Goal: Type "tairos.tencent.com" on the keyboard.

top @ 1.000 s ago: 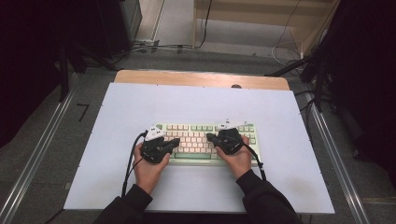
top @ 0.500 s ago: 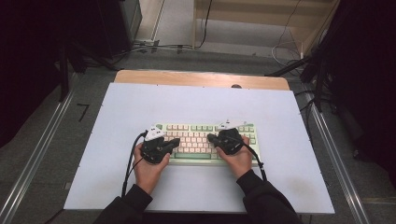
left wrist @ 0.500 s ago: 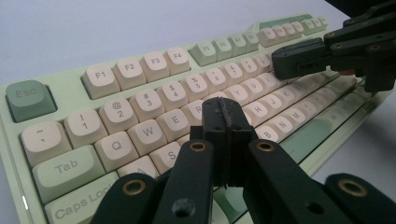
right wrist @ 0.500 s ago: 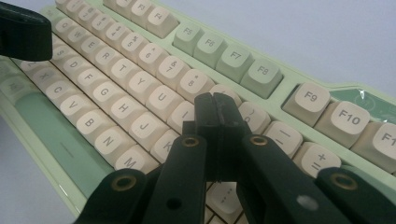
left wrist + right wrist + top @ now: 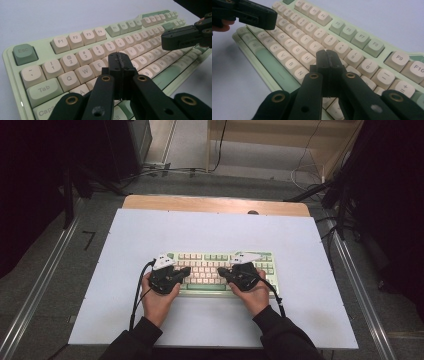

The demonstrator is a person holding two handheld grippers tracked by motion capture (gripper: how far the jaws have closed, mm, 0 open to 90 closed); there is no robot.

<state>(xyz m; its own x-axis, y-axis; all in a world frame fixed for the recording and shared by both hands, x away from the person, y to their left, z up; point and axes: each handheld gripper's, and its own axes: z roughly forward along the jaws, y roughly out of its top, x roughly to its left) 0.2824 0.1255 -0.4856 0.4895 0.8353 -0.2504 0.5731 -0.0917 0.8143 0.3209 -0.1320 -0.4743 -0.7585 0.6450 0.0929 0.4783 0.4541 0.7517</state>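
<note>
Keyboard (image 5: 222, 270) sits right under both tongs, long axis running across between them. I've got my left gripper (image 5: 119, 62) pinched closed over the D/F keys and my right gripper (image 5: 327, 60) closed over J/K, neither holding anything, equally near for pressing.

High view looks down; both gripper views closely share the keyboard (image 5: 220, 270)

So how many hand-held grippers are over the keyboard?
2: the left hand-held gripper over the keyboard's left half, the right hand-held gripper over its right half, tips facing.
</note>
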